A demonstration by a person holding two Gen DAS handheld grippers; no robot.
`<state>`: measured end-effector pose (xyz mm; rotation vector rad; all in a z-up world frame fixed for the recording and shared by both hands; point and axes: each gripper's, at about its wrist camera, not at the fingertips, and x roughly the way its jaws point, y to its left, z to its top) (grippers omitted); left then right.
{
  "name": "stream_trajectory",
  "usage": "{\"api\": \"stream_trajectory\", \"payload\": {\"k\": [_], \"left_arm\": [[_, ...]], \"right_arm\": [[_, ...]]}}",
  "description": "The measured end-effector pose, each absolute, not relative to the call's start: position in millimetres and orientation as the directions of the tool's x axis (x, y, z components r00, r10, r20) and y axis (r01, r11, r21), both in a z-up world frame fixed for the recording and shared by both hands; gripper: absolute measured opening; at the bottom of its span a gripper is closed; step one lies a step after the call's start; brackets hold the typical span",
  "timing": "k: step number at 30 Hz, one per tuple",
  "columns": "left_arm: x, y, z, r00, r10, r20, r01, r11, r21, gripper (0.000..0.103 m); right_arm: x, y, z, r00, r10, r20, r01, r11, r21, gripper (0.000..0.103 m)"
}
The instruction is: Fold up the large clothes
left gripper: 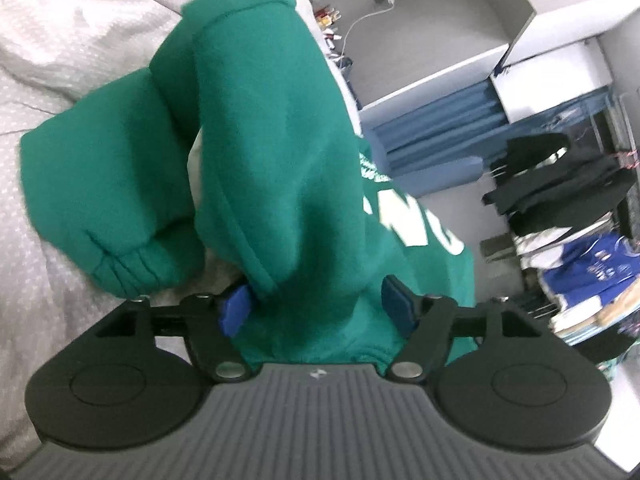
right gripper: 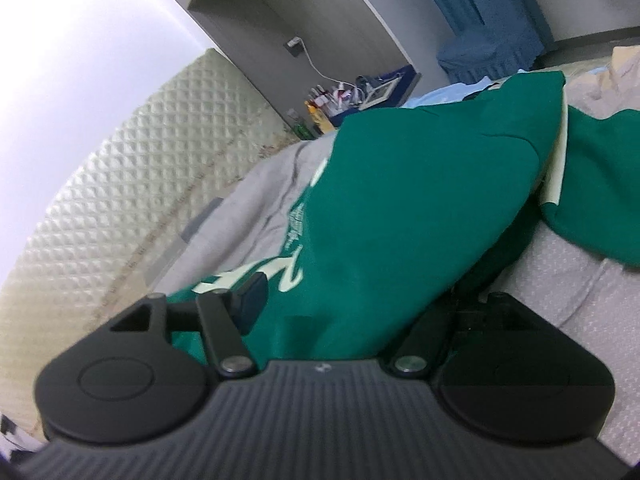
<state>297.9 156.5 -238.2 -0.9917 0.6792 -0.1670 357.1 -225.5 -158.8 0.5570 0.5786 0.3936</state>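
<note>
A green sweatshirt [left gripper: 272,152] with white lettering lies bunched on a grey bedspread [left gripper: 60,60]; a ribbed cuff [left gripper: 128,268] shows at the lower left. My left gripper [left gripper: 316,304] has its blue pads [left gripper: 236,308] wide apart with green cloth lying between them. In the right wrist view the same sweatshirt [right gripper: 400,208] is draped between the fingers of my right gripper [right gripper: 352,304]. Its left pad [right gripper: 252,292] shows; the right one is hidden under cloth.
A quilted headboard [right gripper: 132,184] and a cluttered bedside table [right gripper: 340,96] stand behind the bed. Blue curtains [left gripper: 440,120] and a rack of hanging dark and blue clothes [left gripper: 560,200] are beside the bed. The grey bedspread [right gripper: 580,280] extends right.
</note>
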Motion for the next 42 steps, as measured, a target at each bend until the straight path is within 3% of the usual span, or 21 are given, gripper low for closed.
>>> {"api": "stream_trajectory", "payload": {"k": [2,10,12,25,28,31,33,35,36,38,42], "left_arm": [[305,153,-240,0.774,-0.420,-0.475,-0.179,0.574,-0.799,0.077],[325,156,-253,0.756,-0.421,-0.501,-0.218,0.560,-0.799,0.077],[329,153,-255,0.753,-0.426,-0.501,-0.220,0.554,-0.803,0.077],[359,144,-260,0.743,-0.450,-0.495,-0.178,0.580,-0.795,0.075],[369,144,-262,0.738,-0.459,-0.495,-0.171,0.583,-0.795,0.068],[375,141,-263,0.727,-0.465,-0.506,-0.164,0.597,-0.785,0.049],[377,137,-260,0.728,-0.463,-0.506,-0.148,0.613,-0.776,0.031],[377,134,-253,0.741,-0.449,-0.500,-0.126,0.638,-0.759,0.022],[375,133,-249,0.753,-0.447,-0.483,-0.105,0.643,-0.758,0.018],[369,132,-239,0.779,-0.463,-0.422,-0.053,0.622,-0.781,0.014],[351,133,-212,0.844,-0.469,-0.261,0.089,0.601,-0.794,0.010]], "right_arm": [[358,-228,-163,0.770,0.480,-0.420,-0.166,0.787,0.594,0.080],[367,-234,-181,0.746,0.428,-0.510,-0.043,0.795,0.605,0.081],[370,-233,-185,0.739,0.428,-0.520,-0.027,0.790,0.612,0.086],[379,-210,-189,0.695,0.490,-0.526,-0.103,0.792,0.602,0.086],[379,-207,-188,0.690,0.489,-0.534,-0.129,0.809,0.574,0.081],[381,-207,-191,0.682,0.487,-0.546,-0.140,0.819,0.556,0.075],[385,-206,-194,0.673,0.485,-0.558,-0.136,0.823,0.552,0.060],[386,-205,-197,0.668,0.484,-0.566,-0.133,0.825,0.549,0.047],[386,-205,-198,0.667,0.485,-0.566,-0.134,0.825,0.549,0.035],[384,-204,-194,0.677,0.487,-0.552,-0.147,0.824,0.547,0.023],[370,-208,-176,0.718,0.527,-0.455,-0.218,0.791,0.572,0.014]]}}
